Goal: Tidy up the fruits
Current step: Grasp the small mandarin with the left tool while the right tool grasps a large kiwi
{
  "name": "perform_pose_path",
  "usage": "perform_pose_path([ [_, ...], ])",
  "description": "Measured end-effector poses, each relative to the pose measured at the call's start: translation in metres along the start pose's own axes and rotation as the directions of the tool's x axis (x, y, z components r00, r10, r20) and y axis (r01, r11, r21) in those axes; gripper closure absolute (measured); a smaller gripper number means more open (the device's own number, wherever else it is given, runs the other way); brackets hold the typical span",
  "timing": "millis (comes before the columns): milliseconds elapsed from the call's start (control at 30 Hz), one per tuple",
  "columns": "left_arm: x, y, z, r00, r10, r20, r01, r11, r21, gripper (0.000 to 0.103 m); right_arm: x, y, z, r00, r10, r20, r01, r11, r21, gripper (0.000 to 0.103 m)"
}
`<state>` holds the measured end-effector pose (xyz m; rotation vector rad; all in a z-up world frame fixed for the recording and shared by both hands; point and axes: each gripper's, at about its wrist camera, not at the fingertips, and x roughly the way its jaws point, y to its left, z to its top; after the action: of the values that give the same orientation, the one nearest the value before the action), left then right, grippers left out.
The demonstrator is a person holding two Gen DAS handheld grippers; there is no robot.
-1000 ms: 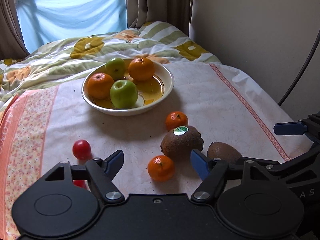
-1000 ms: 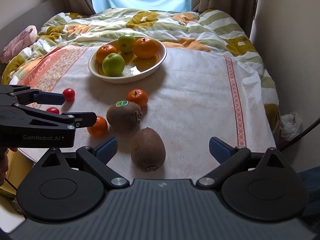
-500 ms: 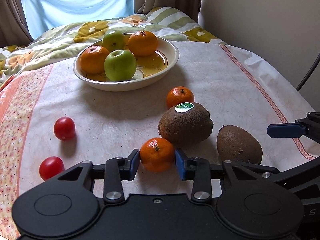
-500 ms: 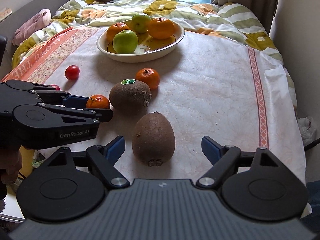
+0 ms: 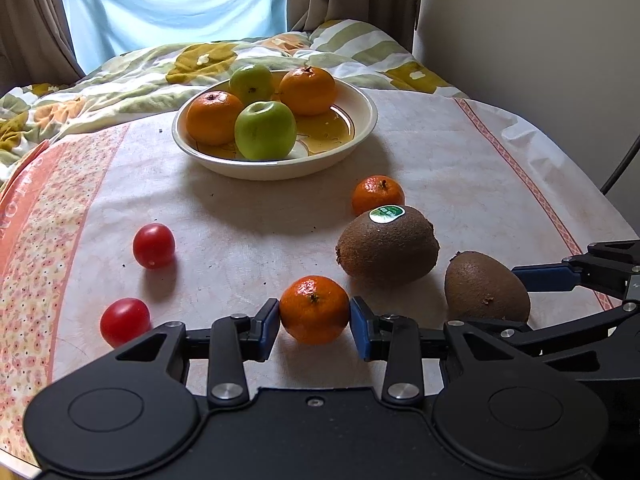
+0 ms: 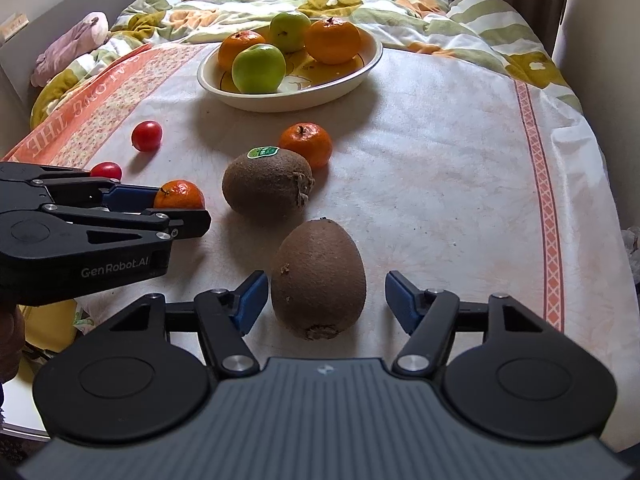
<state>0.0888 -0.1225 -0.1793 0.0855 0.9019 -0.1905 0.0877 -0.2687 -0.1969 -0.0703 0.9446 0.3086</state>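
Observation:
My left gripper point(image 5: 315, 322) is shut on a small mandarin point(image 5: 314, 309) on the cloth; the mandarin also shows in the right wrist view point(image 6: 180, 195). My right gripper point(image 6: 325, 300) is open around a plain kiwi point(image 6: 318, 278), its fingers not touching it. A kiwi with a green sticker point(image 5: 387, 245) and a second mandarin point(image 5: 377, 195) lie beyond. Two cherry tomatoes point(image 5: 153, 245) point(image 5: 124, 321) lie to the left. A cream bowl point(image 5: 360, 114) at the back holds two oranges and two green apples.
The table point(image 6: 440, 168) wears a white cloth with an orange flowered band on the left and a red stripe on the right. A patterned quilt point(image 5: 120, 76) lies behind it. A wall point(image 5: 540, 40) and a dark cable point(image 5: 620, 168) are at right.
My left gripper moved forward and closed on the small mandarin. My right gripper moved forward so its open fingers now flank the plain kiwi.

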Motion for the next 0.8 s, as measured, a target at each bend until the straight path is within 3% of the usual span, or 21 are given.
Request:
perform_pose_path([
  [133,-0.007,0.001,0.0,1.0,0.001,0.005,-0.001,1.0,-0.001,0.062,0.002,0.002,0.001,1.0,0.015,-0.011,-0.015,1.0,0.001,0.038],
  [533,-0.028,0.004,0.009,0.999,0.012,0.033,-0.012,1.0,-0.005,0.062,-0.011,0.001,0.004,1.0,0.018,-0.005,-0.018,1.0,0.02,0.039],
  [800,-0.054,0.002,0.033,0.997,0.021,0.076,-0.021,1.0,-0.01,0.062,-0.042,-0.01,0.025,0.998,0.024,0.051,-0.026,0.999,0.042,0.039],
])
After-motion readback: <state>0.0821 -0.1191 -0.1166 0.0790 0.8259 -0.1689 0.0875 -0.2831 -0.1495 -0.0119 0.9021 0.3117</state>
